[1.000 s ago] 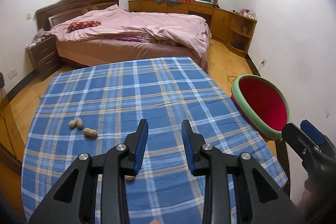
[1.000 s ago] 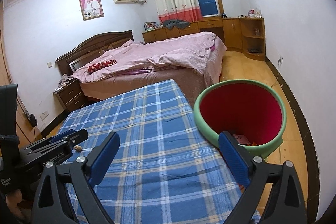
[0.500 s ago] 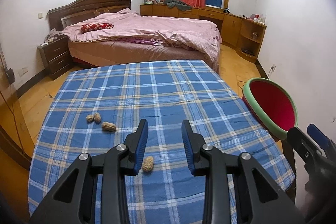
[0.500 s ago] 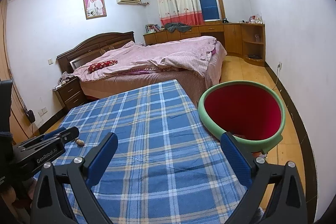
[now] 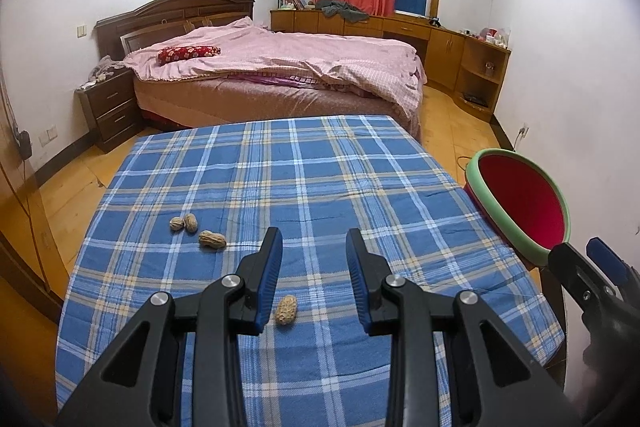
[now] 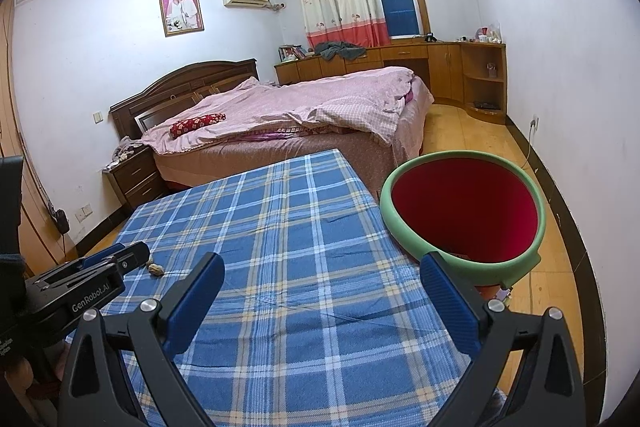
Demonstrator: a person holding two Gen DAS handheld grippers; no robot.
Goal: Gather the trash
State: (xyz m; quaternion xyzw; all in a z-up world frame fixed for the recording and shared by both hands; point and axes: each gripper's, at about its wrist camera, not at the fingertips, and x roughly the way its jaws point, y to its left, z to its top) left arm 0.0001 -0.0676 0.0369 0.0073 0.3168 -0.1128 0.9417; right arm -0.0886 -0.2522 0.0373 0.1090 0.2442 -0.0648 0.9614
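Several peanuts lie on the blue plaid tablecloth (image 5: 328, 187). One peanut (image 5: 286, 309) rests on the cloth below the gap of my left gripper (image 5: 314, 235), close to its left finger (image 5: 269, 267). That gripper is open with nothing between its pads. Further left are another peanut (image 5: 212, 239) and a close pair (image 5: 184, 223). Off the table's right edge stands the red bin with a green rim (image 6: 400, 227). My right gripper (image 6: 320, 267) is open wide and empty over the cloth, its right finger (image 6: 448, 303) next to the bin's rim.
A bed with a pink cover (image 5: 280, 67) stands beyond the table, a dark nightstand (image 5: 112, 107) to its left. Wooden cabinets (image 5: 440, 43) line the far wall. Wooden floor (image 6: 480, 135) runs between the bed, the bin and the right wall.
The left wrist view has shifted a little, and the near peanut has come out from behind the left finger into the gap. The right gripper has stayed nearly still beside the bin.
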